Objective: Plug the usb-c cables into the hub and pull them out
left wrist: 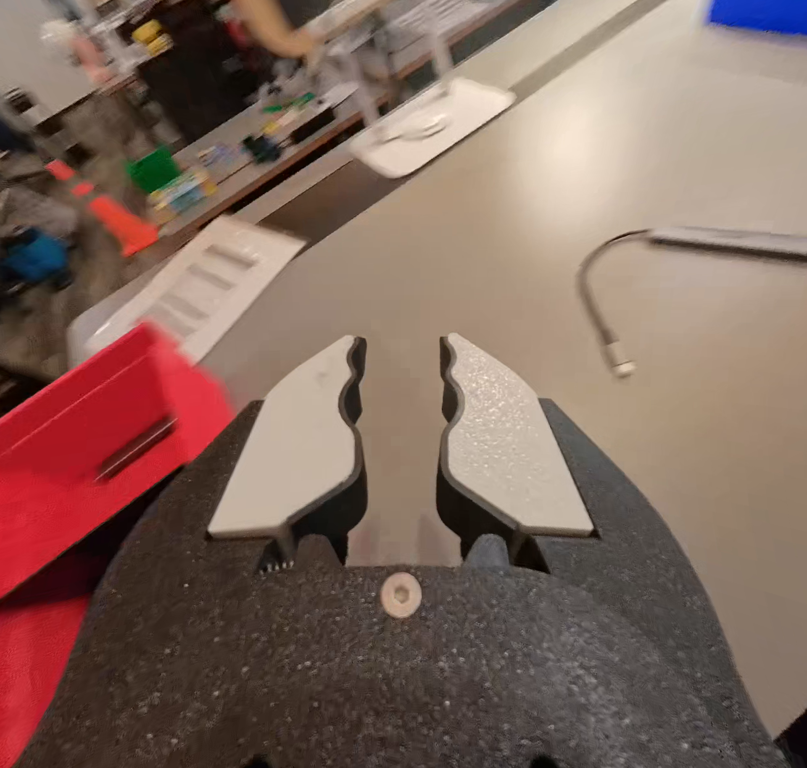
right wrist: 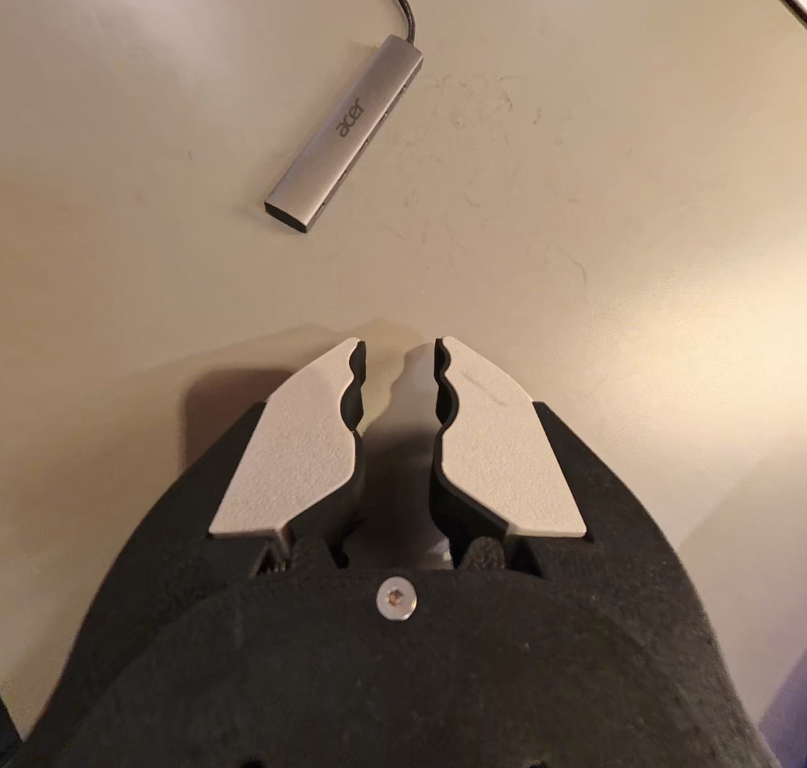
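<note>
The slim grey metal hub [right wrist: 345,133] lies flat on the beige table [right wrist: 567,223], ahead and left of the right gripper [right wrist: 400,345]; its own dark cable [left wrist: 587,284] curls off its far end to a loose silver plug. Both the right gripper and the left gripper [left wrist: 402,343] are spread apart, holding nothing. The hub looks light, rigid and likely to slide, so it is best pinched across its long sides. A red bin [left wrist: 87,432] sits well left of the hub.

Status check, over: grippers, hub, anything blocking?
Left gripper open, empty. Right gripper open, empty. Hub flat on table, ports unplugged. Nothing blocking.
</note>
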A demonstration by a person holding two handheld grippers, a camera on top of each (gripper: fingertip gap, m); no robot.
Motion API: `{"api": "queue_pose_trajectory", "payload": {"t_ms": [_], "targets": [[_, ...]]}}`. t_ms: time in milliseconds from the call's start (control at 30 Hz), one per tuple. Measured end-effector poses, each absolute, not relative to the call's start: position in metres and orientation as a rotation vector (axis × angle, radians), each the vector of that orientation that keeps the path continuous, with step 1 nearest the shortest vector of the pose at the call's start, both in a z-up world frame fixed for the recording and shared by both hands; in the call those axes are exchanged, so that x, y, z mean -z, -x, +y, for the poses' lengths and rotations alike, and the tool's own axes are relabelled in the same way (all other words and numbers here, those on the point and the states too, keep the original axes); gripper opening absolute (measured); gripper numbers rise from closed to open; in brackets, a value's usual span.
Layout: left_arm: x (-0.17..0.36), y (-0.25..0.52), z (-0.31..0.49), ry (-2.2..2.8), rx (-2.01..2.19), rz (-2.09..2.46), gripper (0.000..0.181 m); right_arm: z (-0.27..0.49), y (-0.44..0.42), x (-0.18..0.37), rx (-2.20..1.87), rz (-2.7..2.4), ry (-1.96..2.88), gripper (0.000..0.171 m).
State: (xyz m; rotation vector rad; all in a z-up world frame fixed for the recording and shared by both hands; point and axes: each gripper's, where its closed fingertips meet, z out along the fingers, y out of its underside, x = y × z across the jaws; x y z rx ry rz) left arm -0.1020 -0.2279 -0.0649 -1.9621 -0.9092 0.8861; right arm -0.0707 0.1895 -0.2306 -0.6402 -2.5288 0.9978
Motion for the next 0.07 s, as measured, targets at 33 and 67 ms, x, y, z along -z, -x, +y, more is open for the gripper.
{"api": "queue_pose_trajectory", "payload": {"t_ms": [33,67], "targets": [[0.063,0.103,-0.264,1.989,-0.941,-0.991,0.034,0.189,0.071,0.231,-0.999,-2.532,0.639,0.030],[0.065,0.103,-0.300,2.028,-0.983,-1.080,0.034,0.189,0.070,0.231,-1.001,-2.536,0.637,0.031]]}}
